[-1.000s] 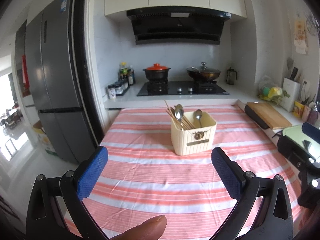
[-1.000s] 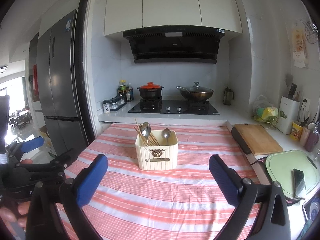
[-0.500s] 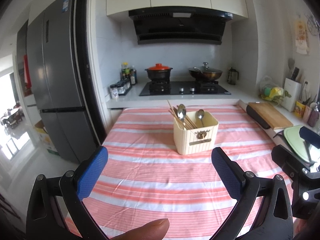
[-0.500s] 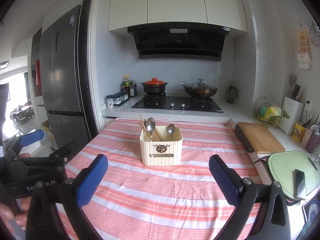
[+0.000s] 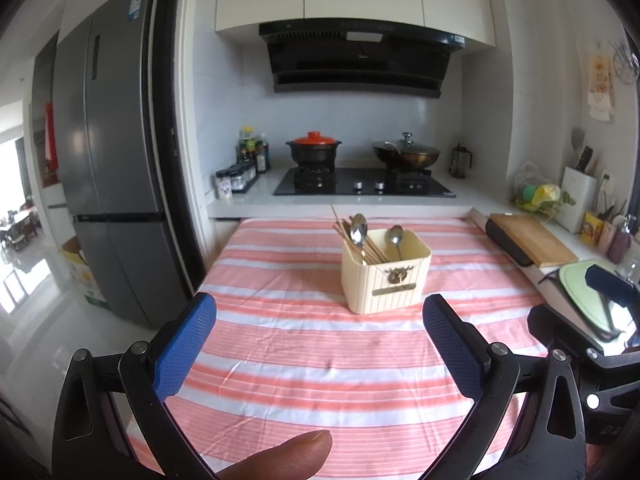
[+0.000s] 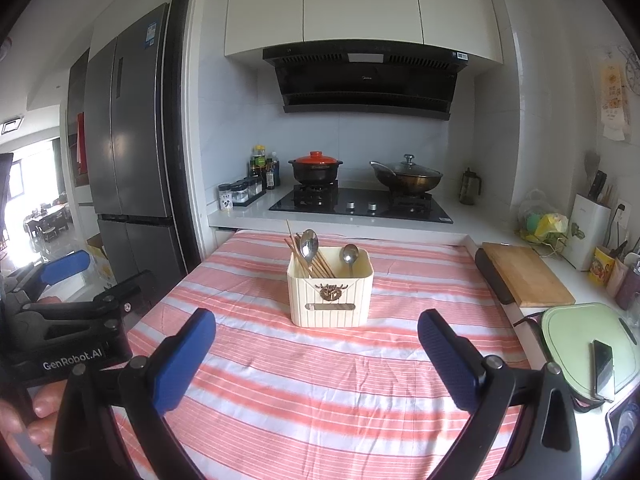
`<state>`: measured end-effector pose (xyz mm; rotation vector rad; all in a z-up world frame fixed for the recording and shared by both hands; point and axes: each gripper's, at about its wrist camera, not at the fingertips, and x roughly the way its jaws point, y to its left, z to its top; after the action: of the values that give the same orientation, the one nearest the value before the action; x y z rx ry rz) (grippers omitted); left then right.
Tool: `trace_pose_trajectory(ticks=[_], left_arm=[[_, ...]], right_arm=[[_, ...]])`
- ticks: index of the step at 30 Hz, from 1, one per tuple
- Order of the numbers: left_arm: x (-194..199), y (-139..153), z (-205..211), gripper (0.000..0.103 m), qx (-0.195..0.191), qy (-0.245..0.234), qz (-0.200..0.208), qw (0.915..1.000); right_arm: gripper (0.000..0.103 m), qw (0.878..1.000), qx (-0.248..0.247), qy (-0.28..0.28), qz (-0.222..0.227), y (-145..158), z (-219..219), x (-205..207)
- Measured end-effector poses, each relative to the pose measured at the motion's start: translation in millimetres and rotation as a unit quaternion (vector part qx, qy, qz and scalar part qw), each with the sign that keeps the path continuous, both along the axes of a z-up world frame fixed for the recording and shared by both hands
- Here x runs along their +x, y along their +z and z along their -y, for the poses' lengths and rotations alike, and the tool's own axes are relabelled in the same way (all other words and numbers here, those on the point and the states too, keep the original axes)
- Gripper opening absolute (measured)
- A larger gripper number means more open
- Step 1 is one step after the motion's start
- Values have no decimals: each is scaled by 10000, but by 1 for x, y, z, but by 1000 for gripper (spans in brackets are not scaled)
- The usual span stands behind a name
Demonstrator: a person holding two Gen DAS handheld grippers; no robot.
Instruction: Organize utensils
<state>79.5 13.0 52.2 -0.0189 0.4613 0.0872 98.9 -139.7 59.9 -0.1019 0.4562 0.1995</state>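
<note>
Hovering over the striped tablecloth (image 6: 320, 400), the right gripper (image 6: 316, 340) and left gripper (image 5: 320, 328) both have their blue-padded jaws spread wide, holding nothing. Farther back on the cloth stands a cream utensil holder (image 6: 331, 296), with chopsticks (image 6: 310, 262) and two spoons (image 6: 309, 245) upright inside. Beyond sits the stove (image 6: 360, 204).

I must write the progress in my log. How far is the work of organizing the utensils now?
It looks nearly or fully done. Two spoons and the chopsticks stand in the cream holder on the striped cloth. Nothing is in hand: the left hand-held gripper and right hand-held gripper are open and empty. No loose utensils show on the cloth.
</note>
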Motion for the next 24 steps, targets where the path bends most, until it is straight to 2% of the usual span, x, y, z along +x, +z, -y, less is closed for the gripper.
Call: trace_pose_trajectory(ticks=[24], left_arm=[[0, -3, 4, 103, 111, 69, -43, 9999]], right_arm=[[103, 10000, 7, 30, 16, 0, -1, -1]])
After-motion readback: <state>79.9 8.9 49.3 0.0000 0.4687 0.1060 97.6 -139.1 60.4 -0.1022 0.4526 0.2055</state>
